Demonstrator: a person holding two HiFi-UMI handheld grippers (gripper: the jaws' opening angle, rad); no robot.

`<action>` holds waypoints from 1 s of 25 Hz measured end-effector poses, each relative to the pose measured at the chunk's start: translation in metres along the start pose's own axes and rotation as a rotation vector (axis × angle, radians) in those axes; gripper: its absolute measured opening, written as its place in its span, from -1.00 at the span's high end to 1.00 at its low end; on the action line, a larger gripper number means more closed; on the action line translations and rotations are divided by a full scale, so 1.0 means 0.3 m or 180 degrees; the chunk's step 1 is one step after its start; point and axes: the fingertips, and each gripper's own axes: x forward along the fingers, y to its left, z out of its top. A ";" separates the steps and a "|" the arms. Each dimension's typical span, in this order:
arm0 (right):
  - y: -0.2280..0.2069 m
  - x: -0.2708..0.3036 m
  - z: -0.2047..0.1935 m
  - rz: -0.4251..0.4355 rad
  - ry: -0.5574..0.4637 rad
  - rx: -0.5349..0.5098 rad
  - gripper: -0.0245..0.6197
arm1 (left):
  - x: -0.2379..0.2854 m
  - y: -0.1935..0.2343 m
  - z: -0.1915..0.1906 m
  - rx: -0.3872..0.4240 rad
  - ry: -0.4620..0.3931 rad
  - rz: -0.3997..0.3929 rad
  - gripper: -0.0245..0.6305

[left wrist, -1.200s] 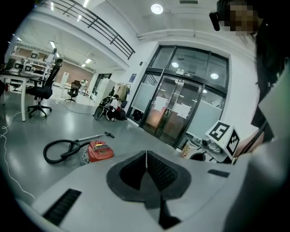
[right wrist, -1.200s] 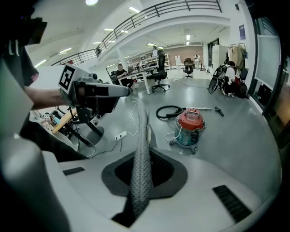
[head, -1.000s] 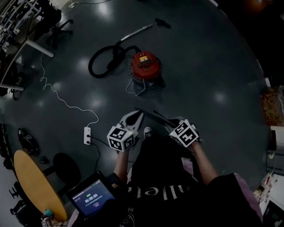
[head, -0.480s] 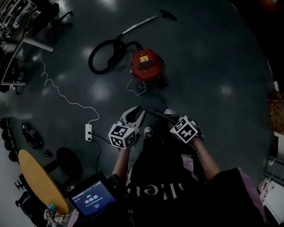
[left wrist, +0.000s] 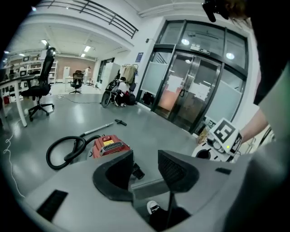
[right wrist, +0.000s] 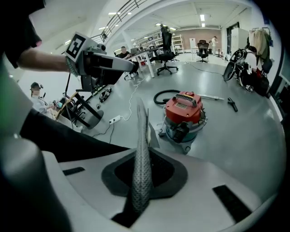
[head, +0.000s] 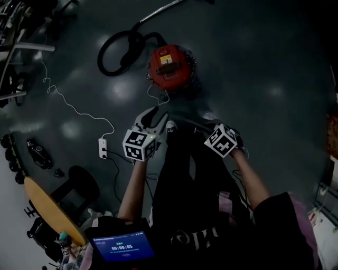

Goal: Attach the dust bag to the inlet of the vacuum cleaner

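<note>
Polished grey floor (head: 253, 79) carries the red vacuum cleaner (head: 169, 66), well ahead. Right hand-held gripper (right wrist: 142, 111) is pressed together, pinching the thin dust bag (right wrist: 154, 138); left hand-held gripper (left wrist: 145, 159) is opening, only floor between its jaws.

Vacuum cleaner (head: 170, 67) positioned on floor (head: 253, 79), ahead of person. Hose (head: 100, 57) coiled just left of it; wand (head: 161, 9) laid beyond. Power strip (head: 102, 148) placed nearer, left. Round table (head: 45, 208) located lower left; tablet (head: 122, 247) right of it.

The head camera looked steeply down on the red drum-shaped vacuum cleaner (head: 169, 67); both gripper cameras faced it low, nearer.
</note>
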 end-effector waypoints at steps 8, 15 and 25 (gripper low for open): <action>-0.181 0.287 -0.044 0.0164 0.0203 0.0178 0.80 | 0.354 0.327 -0.064 0.0839 0.0522 -0.0075 0.45; -0.255 0.486 -0.053 0.0057 0.0367 -0.0087 0.80 | 0.651 0.563 -0.079 0.1525 0.1015 -0.0300 0.38; -0.356 0.684 -0.050 -0.0083 0.0468 -0.0237 0.80 | 0.907 0.696 -0.187 0.2157 0.1569 -0.0629 0.19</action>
